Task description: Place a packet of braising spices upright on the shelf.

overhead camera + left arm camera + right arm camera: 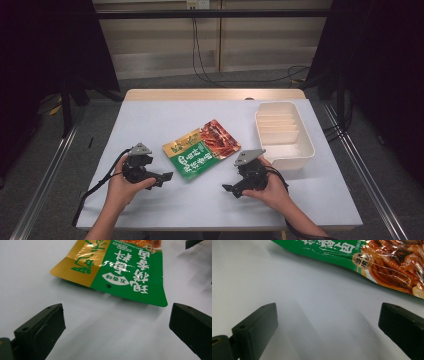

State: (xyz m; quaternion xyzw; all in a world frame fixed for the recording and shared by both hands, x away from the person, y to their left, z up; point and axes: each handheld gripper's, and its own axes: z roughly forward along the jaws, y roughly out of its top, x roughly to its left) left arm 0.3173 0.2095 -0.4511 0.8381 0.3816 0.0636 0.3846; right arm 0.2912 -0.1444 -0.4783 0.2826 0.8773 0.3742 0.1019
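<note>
Both sets of jaws spread wide: left gripper (pixel 162 178) and right gripper (pixel 231 190) flanking the snack pouch (pixel 201 148), flat mid-table, untouched. Slick foil, probably thin at the edges; liable to skid toward the white tray (pixel 306 146) or buckle under a shallow pinch

Snack packet (pixel 201 149) green, gold, red; tray (pixel 301 150) white; table (pixel 150 120) pale grey.
</note>
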